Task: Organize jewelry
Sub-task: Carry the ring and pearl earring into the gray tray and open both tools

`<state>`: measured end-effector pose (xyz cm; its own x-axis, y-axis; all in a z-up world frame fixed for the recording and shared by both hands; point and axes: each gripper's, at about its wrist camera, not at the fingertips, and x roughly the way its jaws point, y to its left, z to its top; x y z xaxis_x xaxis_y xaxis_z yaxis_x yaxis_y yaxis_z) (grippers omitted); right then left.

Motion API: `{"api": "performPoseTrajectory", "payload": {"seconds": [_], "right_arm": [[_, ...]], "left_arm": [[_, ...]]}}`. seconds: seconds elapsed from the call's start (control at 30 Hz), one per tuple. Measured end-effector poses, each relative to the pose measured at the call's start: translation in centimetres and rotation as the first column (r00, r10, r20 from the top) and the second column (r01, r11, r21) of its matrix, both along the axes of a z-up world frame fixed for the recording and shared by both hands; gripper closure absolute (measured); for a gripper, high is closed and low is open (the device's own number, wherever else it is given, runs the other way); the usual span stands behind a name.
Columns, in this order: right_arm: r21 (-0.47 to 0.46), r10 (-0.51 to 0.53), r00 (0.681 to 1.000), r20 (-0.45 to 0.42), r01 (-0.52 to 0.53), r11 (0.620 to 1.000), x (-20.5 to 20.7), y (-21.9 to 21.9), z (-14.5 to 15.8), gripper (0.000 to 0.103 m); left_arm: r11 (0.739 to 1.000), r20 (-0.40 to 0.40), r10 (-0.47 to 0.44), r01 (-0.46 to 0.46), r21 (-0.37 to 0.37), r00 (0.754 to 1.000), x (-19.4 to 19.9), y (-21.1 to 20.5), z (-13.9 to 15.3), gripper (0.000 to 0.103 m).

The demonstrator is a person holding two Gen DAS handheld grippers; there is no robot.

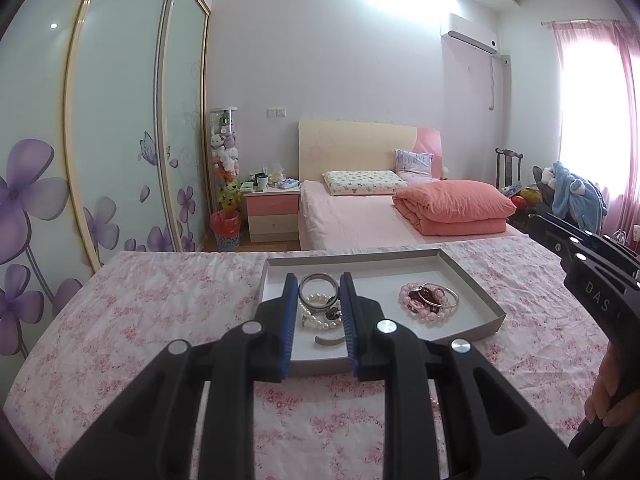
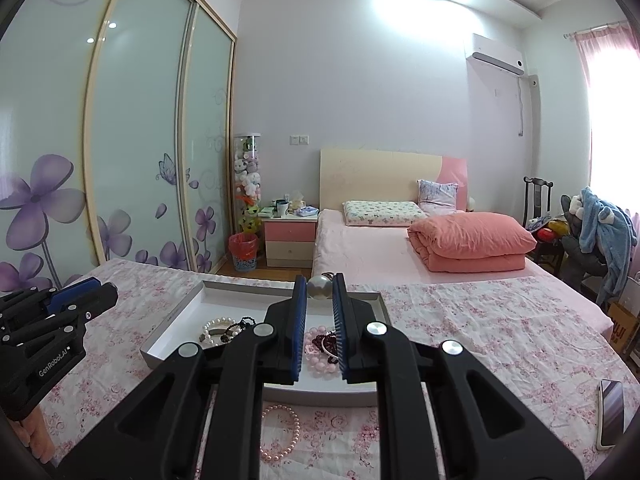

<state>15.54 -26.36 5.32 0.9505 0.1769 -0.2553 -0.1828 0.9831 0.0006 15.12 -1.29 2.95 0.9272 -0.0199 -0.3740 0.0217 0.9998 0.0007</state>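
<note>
A shallow grey-white tray (image 1: 476,280) lies on the floral cloth. On its left lie a silver bangle (image 1: 319,280), a white pearl bracelet (image 1: 316,312) and a silver cuff (image 1: 329,341). On its right lie pink bead bracelets (image 1: 424,304) and a thin silver bangle (image 1: 450,294). My left gripper (image 1: 319,284) is open and empty above the left pile. My right gripper (image 2: 319,286) is shut on a large pearl ring (image 2: 319,286), held above the tray (image 2: 176,316). A pink pearl bracelet (image 2: 282,434) lies on the cloth in front of the tray.
A phone (image 2: 610,412) lies on the cloth at the right. The floral-covered table (image 1: 160,300) stands at the foot of a pink bed (image 1: 360,216) with a folded quilt (image 1: 452,208). A wardrobe (image 1: 120,120) is on the left.
</note>
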Motion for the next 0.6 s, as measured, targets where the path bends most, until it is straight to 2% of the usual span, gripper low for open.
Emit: {"api": "performPoseTrajectory", "payload": {"seconds": [0.6], "right_arm": [[0.000,0.003,1.000,-0.005,-0.003,1.000,0.17,0.18,0.02,0.089]], "left_arm": [[1.000,-0.015,-0.005,0.005,0.000,1.000,0.42,-0.24,-0.52,0.081]]}}
